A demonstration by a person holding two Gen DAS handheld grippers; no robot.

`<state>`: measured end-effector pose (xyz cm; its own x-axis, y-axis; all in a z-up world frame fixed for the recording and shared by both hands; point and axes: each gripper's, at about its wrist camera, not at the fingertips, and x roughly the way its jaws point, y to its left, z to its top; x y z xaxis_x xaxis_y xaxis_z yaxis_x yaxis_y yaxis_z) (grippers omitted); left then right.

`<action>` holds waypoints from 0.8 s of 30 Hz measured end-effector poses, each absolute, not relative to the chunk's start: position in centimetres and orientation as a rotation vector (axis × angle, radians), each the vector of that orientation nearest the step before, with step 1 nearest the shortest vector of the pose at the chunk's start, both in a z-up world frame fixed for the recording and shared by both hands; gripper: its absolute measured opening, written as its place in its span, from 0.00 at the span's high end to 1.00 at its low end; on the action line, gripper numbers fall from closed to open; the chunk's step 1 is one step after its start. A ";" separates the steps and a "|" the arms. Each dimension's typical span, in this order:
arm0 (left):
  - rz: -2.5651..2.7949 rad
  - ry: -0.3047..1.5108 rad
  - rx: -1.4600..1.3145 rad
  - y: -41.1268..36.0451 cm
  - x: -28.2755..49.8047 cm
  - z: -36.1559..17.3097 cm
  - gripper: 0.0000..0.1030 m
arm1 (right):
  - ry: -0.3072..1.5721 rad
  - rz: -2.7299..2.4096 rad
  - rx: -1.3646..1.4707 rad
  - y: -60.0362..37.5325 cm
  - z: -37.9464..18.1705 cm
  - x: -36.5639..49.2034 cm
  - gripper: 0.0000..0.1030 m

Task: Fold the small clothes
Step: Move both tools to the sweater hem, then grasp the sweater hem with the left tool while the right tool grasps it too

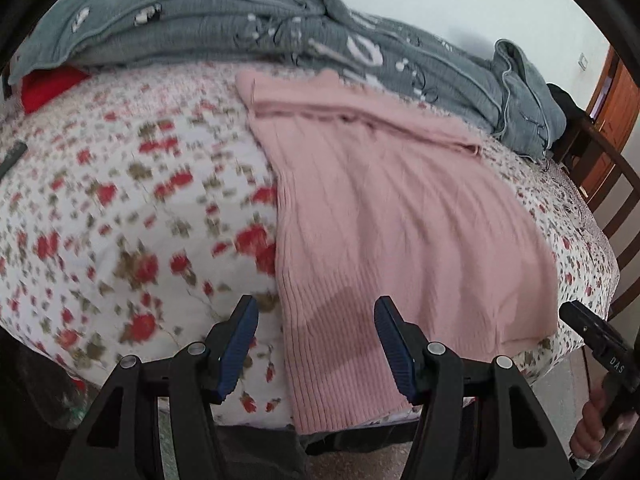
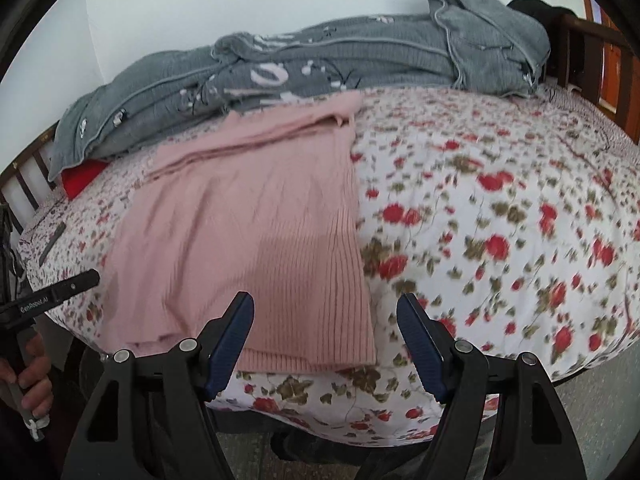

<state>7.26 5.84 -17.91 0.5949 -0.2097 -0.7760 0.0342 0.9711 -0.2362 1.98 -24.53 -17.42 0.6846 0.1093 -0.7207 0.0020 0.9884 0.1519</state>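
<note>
I hold both grippers tilted downward over the near edge of the bed (image 1: pixel 120 208), one in each hand. My left gripper (image 1: pixel 316 344) hangs above the near left corner of the pink knit sweater (image 1: pixel 380 220), its blue pads spread well apart with nothing pressed between them; the sweater's left edge runs up through the gap below. My right gripper (image 2: pixel 326 340) hangs above the near right corner of the same sweater (image 2: pixel 248 232), its pads also wide apart and gripping nothing. My right hand (image 1: pixel 592 424) shows at the lower right of the left view, my left hand (image 2: pixel 32 376) at the lower left of the right view, each wrapped round a black handle. I count one pink garment, one grey blanket (image 1: pixel 240 28), one red cloth (image 1: pixel 48 86) tucked under the blanket's end, and two grippers. The sweater lies flat on the floral sheet, ribbed, its hem near the bed's edge and its sleeves folded across the far end, just beside the blanket.
</note>
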 end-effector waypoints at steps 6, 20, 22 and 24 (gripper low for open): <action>-0.147 0.992 -0.203 5.0 7.9 -20.0 0.44 | 0.850 0.077 0.139 -23.6 -18.8 2.9 0.28; -0.116 0.955 -0.122 3.5 7.1 -20.2 0.91 | 0.869 0.070 0.154 -23.0 -20.4 3.2 0.90; -0.142 0.940 -0.198 5.2 7.0 -19.5 0.92 | 0.839 0.068 0.139 -23.0 -19.5 2.6 0.91; -0.160 0.938 -0.252 6.5 6.9 -19.0 0.92 | 0.805 0.082 0.139 -23.2 -18.4 1.9 0.91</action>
<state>6.88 6.49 -19.01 0.5823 -0.2449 -0.7752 0.0266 0.9588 -0.2830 1.87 -23.21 -18.38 0.6904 0.1259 -0.7124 -0.0200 0.9877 0.1552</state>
